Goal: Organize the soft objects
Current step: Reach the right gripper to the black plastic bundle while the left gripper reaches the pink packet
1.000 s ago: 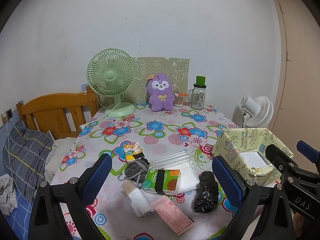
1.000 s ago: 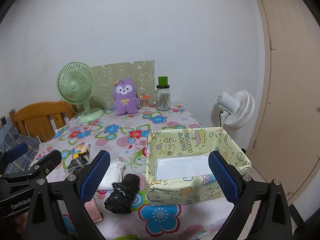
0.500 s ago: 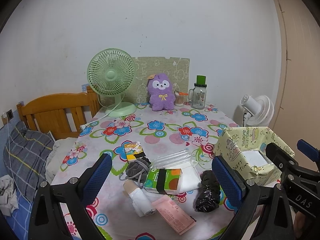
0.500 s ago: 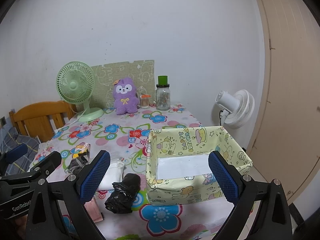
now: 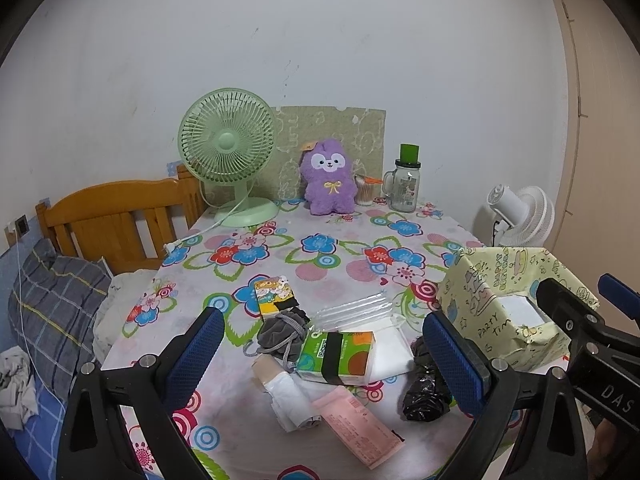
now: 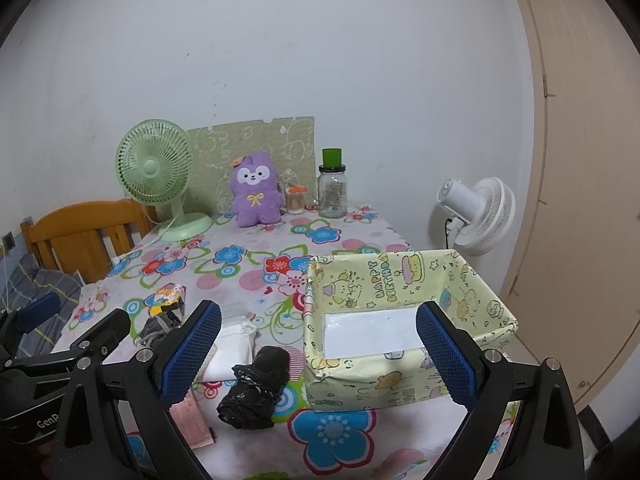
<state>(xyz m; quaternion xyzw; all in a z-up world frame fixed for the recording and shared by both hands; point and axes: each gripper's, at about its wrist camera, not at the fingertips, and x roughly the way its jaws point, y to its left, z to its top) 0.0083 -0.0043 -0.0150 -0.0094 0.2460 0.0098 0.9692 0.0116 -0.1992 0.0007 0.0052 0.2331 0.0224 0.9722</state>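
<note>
nothing has gone into the box [image 6: 404, 304] yet, as far as either view shows: its white floor is bare, so the sorting looks to be at the very start and all of it is left. the left gripper [image 5: 324, 356] hangs above the pile with its jaws spread wide and nothing between them; the right gripper [image 6: 318, 350] is likewise parted and holding nothing, poised over the near edge of the box.

the soft things lie in a loose cluster on the flowered tablecloth [image 5: 280, 248], just left of the box. there is a crumpled grey pouch [image 5: 280, 332] with a drawstring, limp and wrinkled; a green tissue pack [image 5: 338, 356] with a black band, squarish and squashy; a white roll [image 5: 290, 394] of thin plastic, tube-shaped; a black bag [image 6: 254, 386] scrunched into a shiny, crinkly lump; a flat pink packet [image 5: 358, 426]; a clear plastic sleeve [image 5: 356, 306], glossy and stiff-looking; a white folded pad [image 6: 232, 346]; and a small yellow printed pack [image 5: 274, 294].

the box is paper-wrapped, pale yellow with cartoon print, its walls slightly dented. a purple plush toy [image 5: 329, 178], fuzzy and upright, sits well apart at the far edge.
</note>
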